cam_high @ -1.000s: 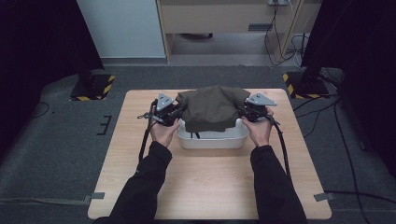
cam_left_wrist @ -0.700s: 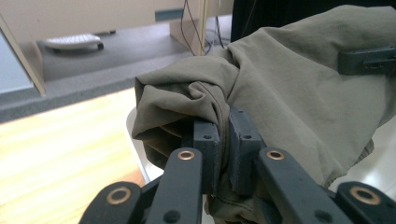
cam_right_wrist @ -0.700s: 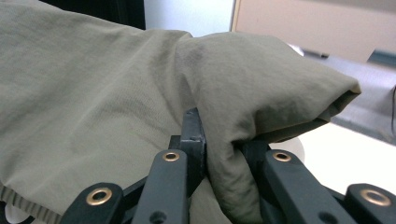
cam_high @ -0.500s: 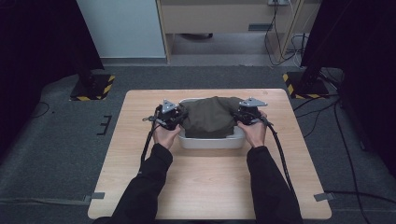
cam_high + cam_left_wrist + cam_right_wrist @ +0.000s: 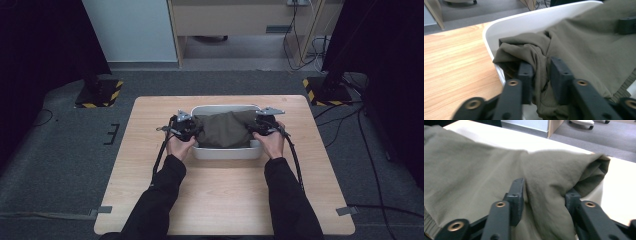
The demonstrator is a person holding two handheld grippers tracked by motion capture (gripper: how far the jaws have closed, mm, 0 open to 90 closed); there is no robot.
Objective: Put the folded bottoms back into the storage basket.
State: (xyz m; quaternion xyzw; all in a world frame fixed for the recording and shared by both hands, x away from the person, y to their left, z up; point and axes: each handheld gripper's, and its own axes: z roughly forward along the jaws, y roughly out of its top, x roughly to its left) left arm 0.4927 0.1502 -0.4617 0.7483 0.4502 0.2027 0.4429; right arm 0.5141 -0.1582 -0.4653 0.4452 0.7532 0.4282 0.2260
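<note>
An olive-green cloth (image 5: 225, 129) lies bundled in a white plastic bin (image 5: 227, 152) at the middle of the wooden table. My left gripper (image 5: 192, 131) sits at the cloth's left end and my right gripper (image 5: 255, 129) at its right end, each in a hand at the bin's side. In the left gripper view a fold of the cloth (image 5: 586, 50) hangs between the jaws of my left gripper (image 5: 540, 72) over the bin's rim (image 5: 524, 25). My right gripper (image 5: 545, 192) straddles a thicker fold of cloth (image 5: 474, 170). Both pairs of jaws have just been opening and the cloth sits loose between them.
The wooden table (image 5: 225, 200) has bare room in front of the bin and on both sides. Cables trail from both grippers along the forearms. On the floor behind stand two stands with yellow-black striped bases (image 5: 100, 92) and a wooden cabinet (image 5: 240, 20).
Both hands came down and brought the cloth from above the bin into it. The cloth now lies lower and flatter, and the bin's back rim shows.
</note>
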